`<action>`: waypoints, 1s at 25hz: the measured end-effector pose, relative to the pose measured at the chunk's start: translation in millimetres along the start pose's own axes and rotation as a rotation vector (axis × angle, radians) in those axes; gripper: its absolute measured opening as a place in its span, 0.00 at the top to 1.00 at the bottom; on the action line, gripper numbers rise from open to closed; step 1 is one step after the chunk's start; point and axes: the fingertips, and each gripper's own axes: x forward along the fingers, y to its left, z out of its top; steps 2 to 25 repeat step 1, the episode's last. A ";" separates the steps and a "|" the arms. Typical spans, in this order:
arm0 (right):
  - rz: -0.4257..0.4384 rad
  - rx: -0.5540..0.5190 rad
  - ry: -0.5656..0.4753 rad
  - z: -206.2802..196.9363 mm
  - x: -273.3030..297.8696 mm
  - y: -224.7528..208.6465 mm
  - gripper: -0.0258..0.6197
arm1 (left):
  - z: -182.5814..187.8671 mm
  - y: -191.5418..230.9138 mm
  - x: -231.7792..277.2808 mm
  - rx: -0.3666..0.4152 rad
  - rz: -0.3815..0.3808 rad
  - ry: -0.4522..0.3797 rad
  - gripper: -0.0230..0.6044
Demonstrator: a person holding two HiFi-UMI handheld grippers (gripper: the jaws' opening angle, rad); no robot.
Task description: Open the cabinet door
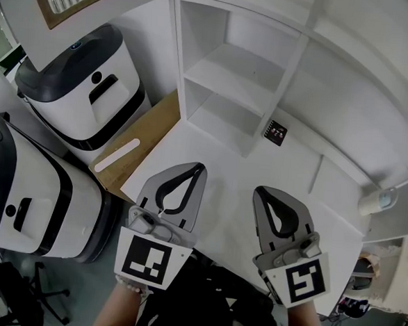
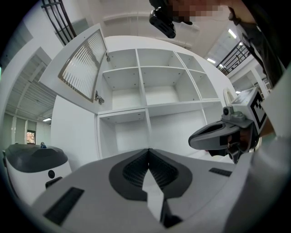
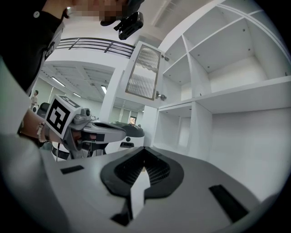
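Note:
The white cabinet [image 2: 154, 86] has open shelf compartments, and its slatted, wood-framed door [image 2: 84, 66] stands swung open at the upper left; the same door [image 3: 143, 73] shows in the right gripper view. In the head view the door's frame [image 1: 76, 0] is at the top left. My left gripper [image 1: 201, 167] and right gripper [image 1: 258, 190] are held side by side over the white ledge [image 1: 224, 174] in front of the shelves. Both point level at the cabinet, apart from the door. Each has its jaws shut with nothing between them, as my left gripper [image 2: 148, 150] and right gripper [image 3: 144, 148] show.
Two white and black machines [image 1: 84, 81] [image 1: 27, 195] stand on the floor at the left. A brown board [image 1: 146, 137] with a white strip lies beside the ledge. A small black device [image 1: 275, 132] sits on the ledge, and a white cylinder [image 1: 379, 200] at its right edge.

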 end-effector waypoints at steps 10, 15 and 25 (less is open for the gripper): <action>0.001 -0.001 -0.001 0.1 0.1 0.5 0.96 | 0.7 -0.4 0.4 0.002 -0.002 -0.002 0.96; 0.001 -0.001 -0.001 0.1 0.1 0.5 0.96 | 0.7 -0.4 0.4 0.002 -0.002 -0.002 0.96; 0.001 -0.001 -0.001 0.1 0.1 0.5 0.96 | 0.7 -0.4 0.4 0.002 -0.002 -0.002 0.96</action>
